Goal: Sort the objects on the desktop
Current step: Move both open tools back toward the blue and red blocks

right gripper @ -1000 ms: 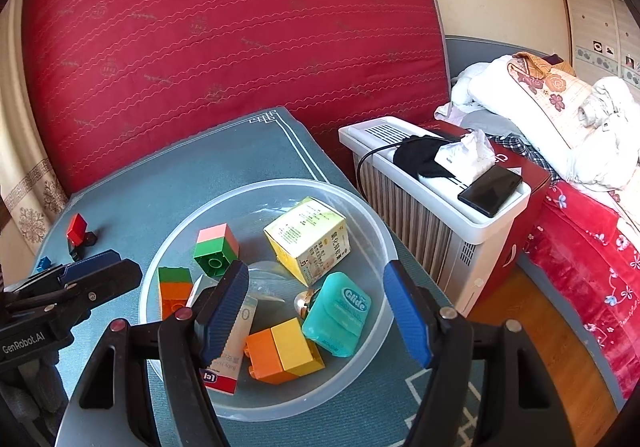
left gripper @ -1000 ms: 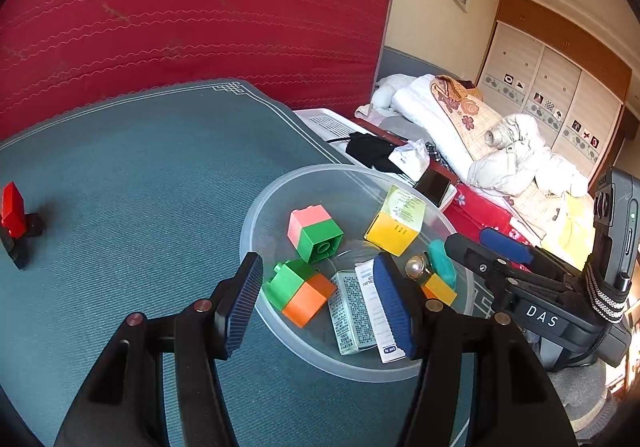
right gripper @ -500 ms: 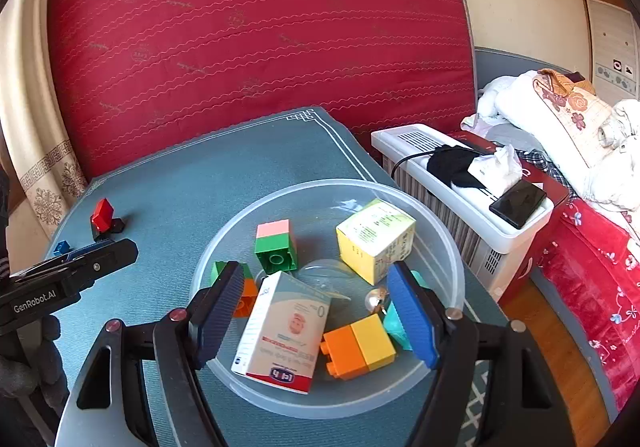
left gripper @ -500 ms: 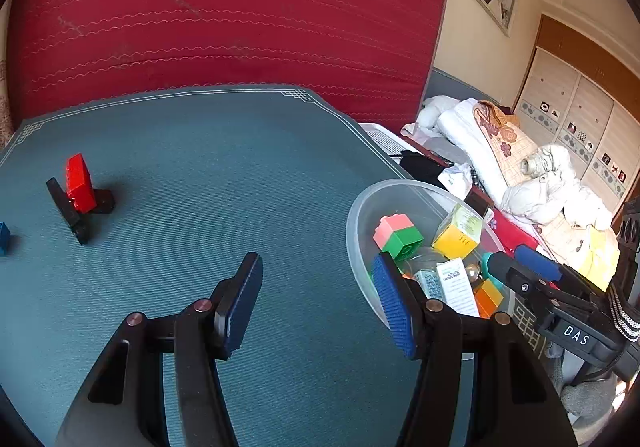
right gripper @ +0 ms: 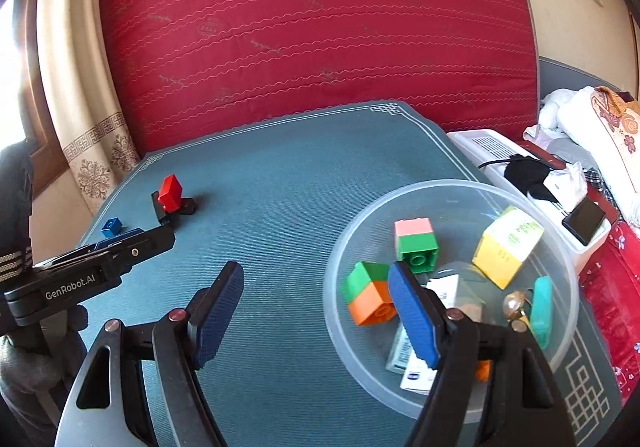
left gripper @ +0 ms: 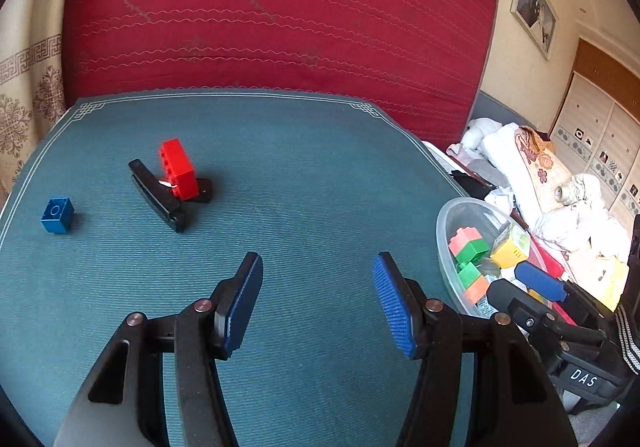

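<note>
Left gripper [left gripper: 316, 299] spread, empty; red block [left gripper: 179, 169] well ahead, to left. Right gripper [right gripper: 316, 311] spread, empty, beside bowl [right gripper: 560, 247].

Blocks out on the mat, bowl filling up
Red block [left gripper: 178, 169] leans tilted on a black clip [left gripper: 160, 196]; blue cube [left gripper: 57, 215] sits apart; clear bowl [right gripper: 344, 247] holds bricks and boxes

Box [right gripper: 416, 357] label (behind right jaws) unreadable
</note>
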{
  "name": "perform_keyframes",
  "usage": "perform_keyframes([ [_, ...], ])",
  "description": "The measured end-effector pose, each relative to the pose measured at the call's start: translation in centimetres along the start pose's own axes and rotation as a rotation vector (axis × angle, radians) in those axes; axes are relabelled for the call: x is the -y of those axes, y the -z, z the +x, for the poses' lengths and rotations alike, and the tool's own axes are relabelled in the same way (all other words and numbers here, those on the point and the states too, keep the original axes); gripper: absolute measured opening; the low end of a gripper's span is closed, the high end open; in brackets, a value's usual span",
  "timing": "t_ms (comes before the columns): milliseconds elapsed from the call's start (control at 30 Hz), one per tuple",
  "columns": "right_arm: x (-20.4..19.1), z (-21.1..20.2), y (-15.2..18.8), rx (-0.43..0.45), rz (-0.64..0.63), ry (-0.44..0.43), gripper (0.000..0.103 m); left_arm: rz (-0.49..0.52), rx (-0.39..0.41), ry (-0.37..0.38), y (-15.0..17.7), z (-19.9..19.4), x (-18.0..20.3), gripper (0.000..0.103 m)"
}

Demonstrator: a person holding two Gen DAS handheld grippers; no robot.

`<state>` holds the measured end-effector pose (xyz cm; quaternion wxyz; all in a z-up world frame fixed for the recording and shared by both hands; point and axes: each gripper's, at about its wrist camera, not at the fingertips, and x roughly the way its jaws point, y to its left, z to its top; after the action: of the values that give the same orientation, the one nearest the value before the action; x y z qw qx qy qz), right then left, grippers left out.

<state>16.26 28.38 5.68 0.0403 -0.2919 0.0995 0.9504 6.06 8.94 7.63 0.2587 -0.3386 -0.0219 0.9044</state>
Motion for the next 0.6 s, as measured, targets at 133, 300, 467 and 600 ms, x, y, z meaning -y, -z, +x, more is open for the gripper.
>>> perform_keyframes([
  [133,-1.8,1.3,0.4,-0.033,-0.024,-0.034,0.078,-0.018,-0.002,-0.051,-0.1,0.1,-2.3,0.061],
  [300,-3.7,2.8,0.9,-0.076,-0.048,-0.066,0.078,-0.072,-0.007,-0.112,-0.3,0.2,-6.0,0.061],
  [467,-5.1,4.0,1.1,-0.103,-0.073,-0.084,0.078,-0.118,-0.014,-0.164,-0.4,0.2,-9.4,0.061],
  [600,-5.6,5.0,1.0,-0.124,-0.077,-0.096,0.078,-0.13,-0.024,-0.207,-0.7,0.1,-11.9,0.061],
])
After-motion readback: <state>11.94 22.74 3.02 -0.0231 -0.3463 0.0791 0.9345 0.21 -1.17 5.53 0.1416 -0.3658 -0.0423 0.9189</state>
